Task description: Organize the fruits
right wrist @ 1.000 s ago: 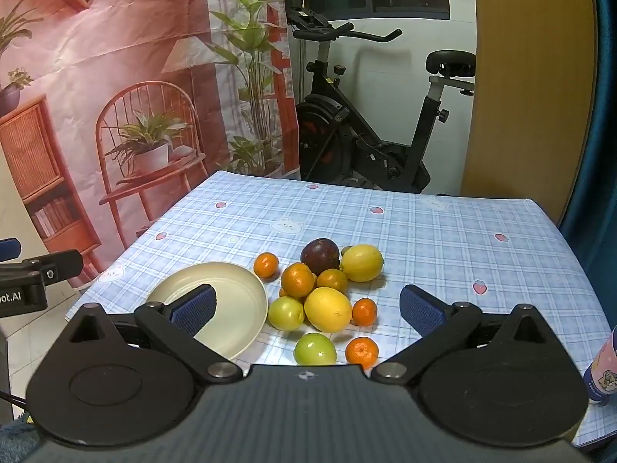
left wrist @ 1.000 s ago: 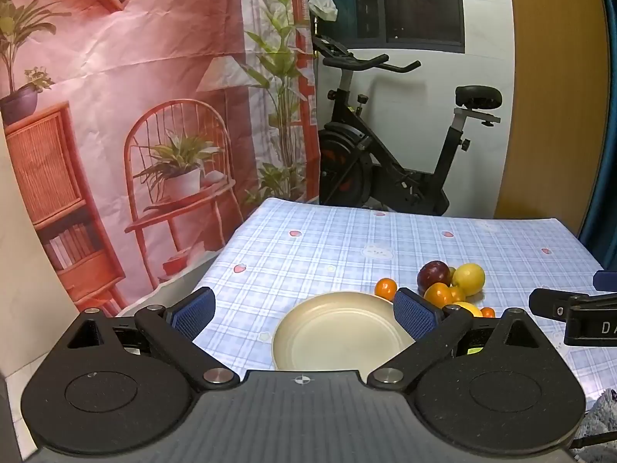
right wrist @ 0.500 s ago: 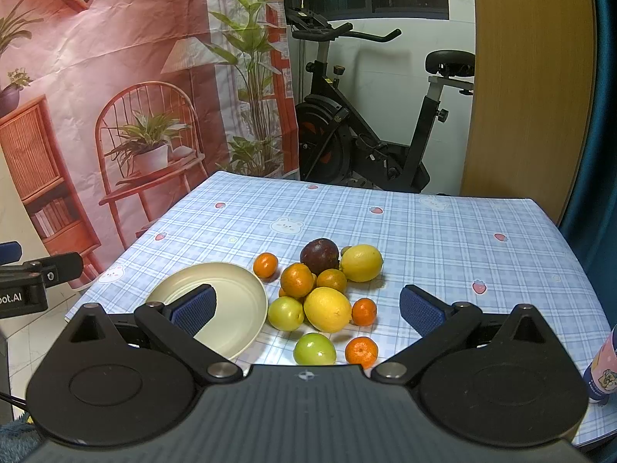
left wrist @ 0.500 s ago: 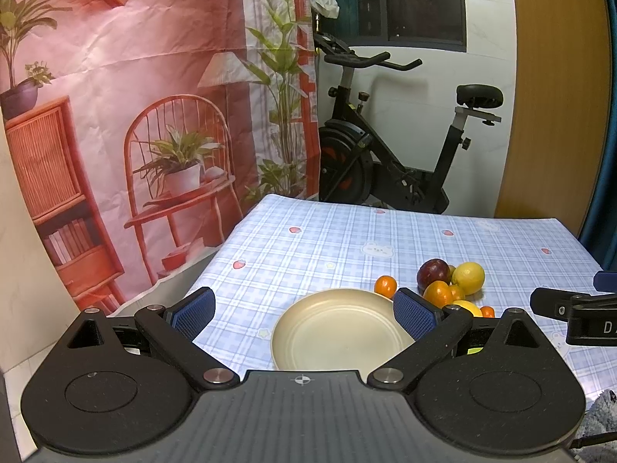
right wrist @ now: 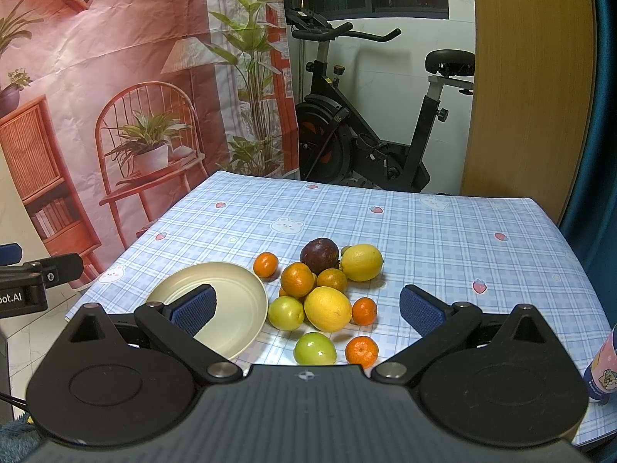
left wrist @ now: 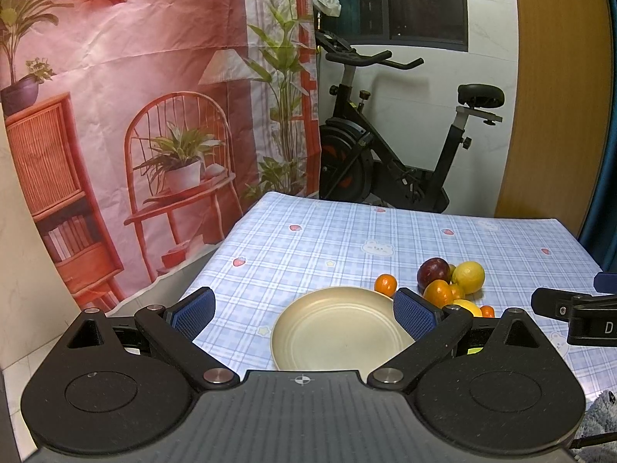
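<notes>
Both grippers hover level above the near edge of the bench (right wrist: 443,231), pointing forward, jaws spread wide and holding nothing. The left gripper (left wrist: 304,308) frames the cream plate (left wrist: 339,332) at lower centre. The right gripper (right wrist: 306,305) frames the pile of fruit (right wrist: 327,289), which sits on the cloth just right of the plate (right wrist: 239,293), none on it.

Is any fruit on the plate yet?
No, the cream plate holds nothing, and the fruit pile sits on the checked tablecloth beside it.
</notes>
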